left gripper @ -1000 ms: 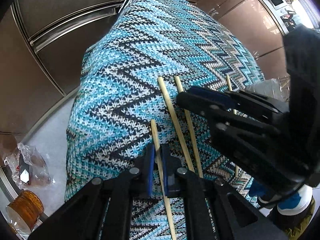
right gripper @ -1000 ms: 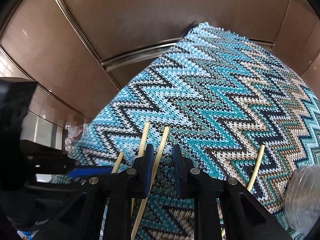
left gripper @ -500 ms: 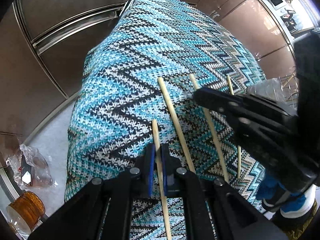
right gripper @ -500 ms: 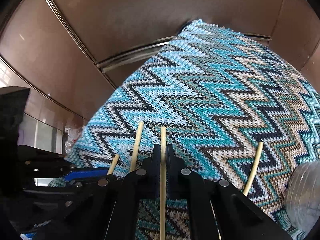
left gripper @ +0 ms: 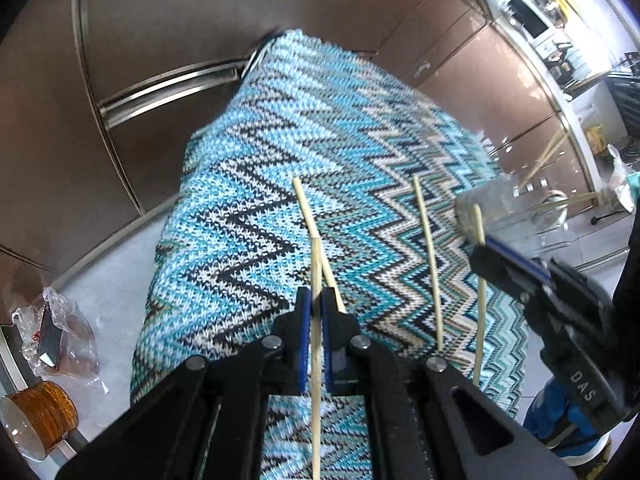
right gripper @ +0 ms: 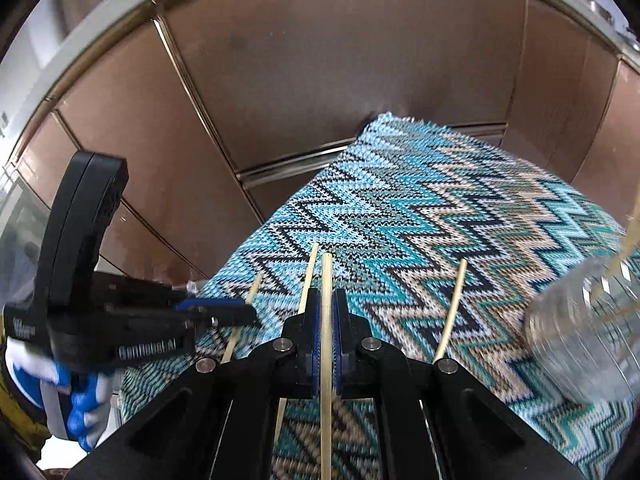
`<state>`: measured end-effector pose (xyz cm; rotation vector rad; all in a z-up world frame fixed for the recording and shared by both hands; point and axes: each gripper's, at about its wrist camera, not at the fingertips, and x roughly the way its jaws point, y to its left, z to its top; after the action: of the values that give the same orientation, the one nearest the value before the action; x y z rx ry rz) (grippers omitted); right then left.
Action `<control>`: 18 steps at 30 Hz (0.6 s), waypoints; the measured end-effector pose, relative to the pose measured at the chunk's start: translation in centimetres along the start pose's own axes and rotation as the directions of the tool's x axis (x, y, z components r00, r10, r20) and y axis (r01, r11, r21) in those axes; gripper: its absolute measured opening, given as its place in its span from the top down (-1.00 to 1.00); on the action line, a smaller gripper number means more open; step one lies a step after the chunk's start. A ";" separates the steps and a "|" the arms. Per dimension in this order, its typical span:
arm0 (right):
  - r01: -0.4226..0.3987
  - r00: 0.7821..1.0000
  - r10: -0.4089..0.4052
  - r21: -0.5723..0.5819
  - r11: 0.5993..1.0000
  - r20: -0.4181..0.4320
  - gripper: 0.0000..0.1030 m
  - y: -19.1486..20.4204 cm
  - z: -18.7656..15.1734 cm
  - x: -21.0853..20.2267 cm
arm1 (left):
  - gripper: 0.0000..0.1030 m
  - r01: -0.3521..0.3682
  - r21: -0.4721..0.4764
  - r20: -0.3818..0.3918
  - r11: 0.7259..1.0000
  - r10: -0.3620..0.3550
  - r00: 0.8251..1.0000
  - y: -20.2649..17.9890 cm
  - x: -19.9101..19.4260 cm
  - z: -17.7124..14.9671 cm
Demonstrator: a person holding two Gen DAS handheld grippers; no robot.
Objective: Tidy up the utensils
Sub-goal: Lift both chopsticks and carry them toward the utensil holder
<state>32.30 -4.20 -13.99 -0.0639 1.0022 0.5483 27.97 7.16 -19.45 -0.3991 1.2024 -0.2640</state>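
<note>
Chopsticks are the job: each gripper has one pinched. The left gripper (left gripper: 315, 320) is clamped on a chopstick (left gripper: 316, 360) that runs straight out between its blue pads; the right gripper (right gripper: 327, 328) is clenched on a second chopstick (right gripper: 326, 320) the same way. Two more chopsticks lie loose on the zigzag-knit cloth (left gripper: 248, 220), one (left gripper: 308, 216) just beside the left claw, another (left gripper: 428, 260) further right. Off to the right stands a clear glass jar (right gripper: 580, 328) with a few sticks already leaning in it. I'd say the step is carrying these two over to that jar. Best to keep both grips firm, tip each stick upright over the mouth, and let go one at a time so they don't cross or knock the glass.
</note>
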 end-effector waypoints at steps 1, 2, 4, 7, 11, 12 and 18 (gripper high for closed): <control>0.002 1.000 -0.002 0.000 1.000 0.015 0.90 0.2 -0.4 -0.8 | 0.91 0.004 0.000 0.011 1.000 -0.004 1.000 -0.1 -0.4 -0.3; 0.005 1.000 -0.005 -0.001 1.000 0.029 0.90 0.2 -0.7 -1.5 | 0.91 0.009 0.003 0.027 1.000 -0.009 1.000 -0.3 -1.1 -0.6; 0.010 0.998 -0.010 -0.002 1.000 0.066 0.90 0.6 -1.7 -3.4 | 0.91 0.008 0.026 0.066 1.000 -0.010 0.998 -1.1 -2.5 -1.4; 0.020 0.993 -0.019 -0.001 1.000 0.121 0.90 1.2 -2.9 -5.9 | 0.91 -0.003 0.088 0.145 0.996 -0.010 0.989 -3.4 -5.0 -2.8; 0.041 0.980 -0.042 0.009 0.999 0.193 0.90 1.7 -5.1 -9.1 | 0.91 -0.066 0.189 0.257 0.980 0.016 0.966 -6.9 -8.2 -5.1; 0.049 0.977 -0.050 0.012 0.999 0.207 0.90 1.7 -5.6 -9.8 | 0.91 -0.078 0.208 0.277 0.975 0.018 0.961 -7.6 -8.7 -5.6; 0.093 0.949 -0.104 0.052 0.994 0.298 0.90 1.4 -8.4 -13.9 | 0.91 -0.151 0.315 0.391 0.937 0.017 0.920 -11.9 -11.7 -8.9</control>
<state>19.25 -11.17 -7.02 0.0031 0.7073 0.4322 15.79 -0.24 -7.06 -0.0856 0.7653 -0.2964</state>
